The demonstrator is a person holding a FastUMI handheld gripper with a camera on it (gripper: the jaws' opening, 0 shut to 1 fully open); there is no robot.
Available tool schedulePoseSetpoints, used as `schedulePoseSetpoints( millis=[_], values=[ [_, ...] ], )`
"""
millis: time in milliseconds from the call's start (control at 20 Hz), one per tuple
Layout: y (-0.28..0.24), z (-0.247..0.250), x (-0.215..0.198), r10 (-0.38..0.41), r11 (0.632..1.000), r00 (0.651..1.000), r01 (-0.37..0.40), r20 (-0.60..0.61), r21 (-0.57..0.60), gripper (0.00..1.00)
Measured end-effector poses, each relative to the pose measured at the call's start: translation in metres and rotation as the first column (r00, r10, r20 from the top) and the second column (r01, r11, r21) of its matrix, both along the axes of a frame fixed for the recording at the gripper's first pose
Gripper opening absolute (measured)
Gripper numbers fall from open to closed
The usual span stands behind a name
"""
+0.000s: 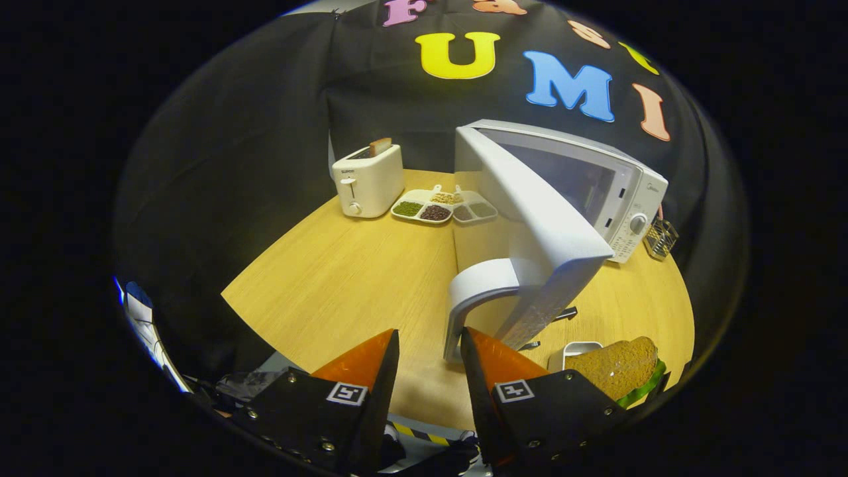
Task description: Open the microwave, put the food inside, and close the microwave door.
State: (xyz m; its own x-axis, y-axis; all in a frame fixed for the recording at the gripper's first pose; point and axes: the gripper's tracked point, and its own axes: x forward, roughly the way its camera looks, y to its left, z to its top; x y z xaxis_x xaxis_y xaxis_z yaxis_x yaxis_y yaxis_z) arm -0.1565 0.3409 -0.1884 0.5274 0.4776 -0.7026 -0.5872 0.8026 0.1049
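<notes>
The gripper [429,354] fingers are spread, holding nothing; just ahead stands the white microwave's [596,192] open door [536,232], a brown-bread sandwich [619,371] right of them. Brand marks are unreadable.

White microwave [583,192] with its door [530,225] wide open.
A brown sandwich [619,368] lies on the table beside the door.

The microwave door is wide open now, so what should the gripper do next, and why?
Probably swing over toward the sandwich and close on it. The microwave door already stands open with its handle just ahead of the gripper, whose fingers are open and hold nothing. The sandwich lies on the table beside the fingers, not yet inside.
</notes>
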Motion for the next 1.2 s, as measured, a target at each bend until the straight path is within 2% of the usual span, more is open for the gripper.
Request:
schedulePoseSetpoints(
  millis=[400, 750, 950, 1100, 1150, 1200],
  values=[
    [0.029, 0.003, -0.02, 0.085, 0.996, 0.996, -0.085, -0.018, 0.015, 0.56],
    [0.065, 0.013, -0.034, 0.193, 0.975, 0.981, -0.189, -0.024, 0.116, 0.56],
    [0.091, 0.039, -0.05, 0.296, 0.925, 0.955, -0.289, 0.011, 0.248, 0.56],
    [0.103, 0.072, -0.066, 0.374, 0.859, 0.927, -0.362, 0.039, 0.362, 0.58],
    [0.103, 0.084, -0.07, 0.389, 0.842, 0.92, -0.376, 0.048, 0.386, 0.74],
    [0.104, 0.091, -0.07, 0.397, 0.829, 0.915, -0.387, 0.063, 0.404, 0.77]
  ],
)
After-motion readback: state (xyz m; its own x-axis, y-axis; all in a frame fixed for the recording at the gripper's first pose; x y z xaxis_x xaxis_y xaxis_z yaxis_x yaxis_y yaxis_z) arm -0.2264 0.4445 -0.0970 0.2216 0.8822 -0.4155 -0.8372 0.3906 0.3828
